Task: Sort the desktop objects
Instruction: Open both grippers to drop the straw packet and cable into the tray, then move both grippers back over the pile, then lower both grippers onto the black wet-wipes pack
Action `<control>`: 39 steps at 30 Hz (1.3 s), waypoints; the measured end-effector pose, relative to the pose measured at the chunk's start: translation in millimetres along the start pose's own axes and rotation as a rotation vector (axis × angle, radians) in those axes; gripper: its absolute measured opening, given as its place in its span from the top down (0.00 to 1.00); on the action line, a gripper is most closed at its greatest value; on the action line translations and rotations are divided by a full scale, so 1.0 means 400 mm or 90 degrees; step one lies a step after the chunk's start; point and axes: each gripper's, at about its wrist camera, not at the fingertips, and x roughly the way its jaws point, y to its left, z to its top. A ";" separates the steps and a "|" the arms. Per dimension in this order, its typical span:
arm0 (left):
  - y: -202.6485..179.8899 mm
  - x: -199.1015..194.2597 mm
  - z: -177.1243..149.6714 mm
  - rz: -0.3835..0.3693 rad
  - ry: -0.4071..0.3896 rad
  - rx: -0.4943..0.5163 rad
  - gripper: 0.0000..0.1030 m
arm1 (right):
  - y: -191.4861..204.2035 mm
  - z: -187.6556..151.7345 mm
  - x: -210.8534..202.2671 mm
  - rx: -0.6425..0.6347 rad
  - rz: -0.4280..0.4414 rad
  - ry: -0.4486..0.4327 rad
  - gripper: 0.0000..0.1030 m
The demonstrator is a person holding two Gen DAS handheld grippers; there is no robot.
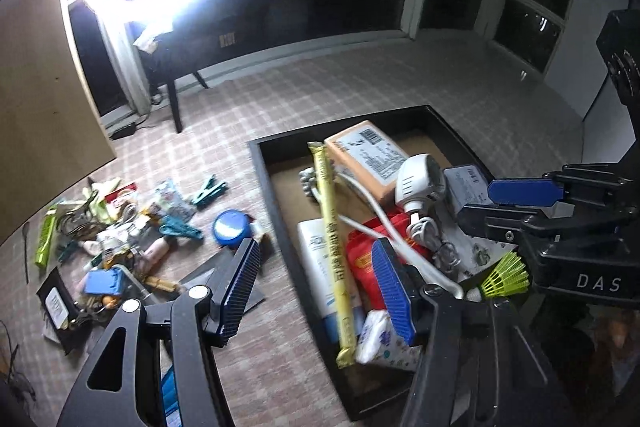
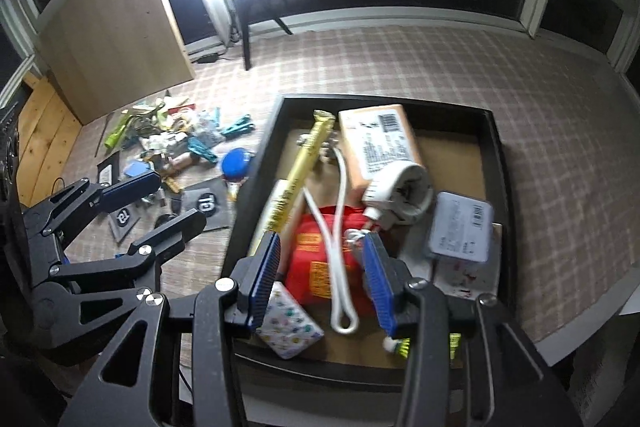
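Both the left gripper (image 1: 316, 291) and right gripper (image 2: 324, 287) hover released and empty above the black tray (image 2: 256, 163). The unsorted pile (image 2: 176, 147) lies left of the tray on the counter; single out one loose item there, approaching steeply.

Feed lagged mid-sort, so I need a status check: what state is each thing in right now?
Left tool: open, empty.
Right tool: open, empty.
Black rectangular tray: partly filled.
Long yellow foil stick pack: in tray, lying on other items.
White cable: looped over red pouch.
Blue round tin: closed, outside tray.
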 end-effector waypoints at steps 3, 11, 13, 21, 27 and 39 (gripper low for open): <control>0.037 -0.019 -0.019 0.014 -0.003 -0.007 0.45 | 0.044 0.000 0.002 -0.010 0.004 -0.003 0.59; 0.152 -0.068 -0.071 0.054 -0.006 -0.034 0.45 | 0.176 0.002 0.027 -0.044 0.027 -0.002 0.59; 0.180 -0.078 -0.084 0.065 -0.006 -0.040 0.45 | 0.209 0.004 0.034 -0.053 0.034 -0.001 0.59; 0.300 -0.124 -0.139 0.094 -0.005 -0.064 0.45 | 0.346 0.011 0.063 -0.079 0.053 0.001 0.59; 0.388 -0.152 -0.173 0.107 -0.005 -0.083 0.45 | 0.444 0.016 0.085 -0.097 0.062 0.002 0.59; 0.531 -0.172 -0.214 0.122 0.002 -0.106 0.45 | 0.567 0.026 0.133 -0.094 0.072 0.006 0.59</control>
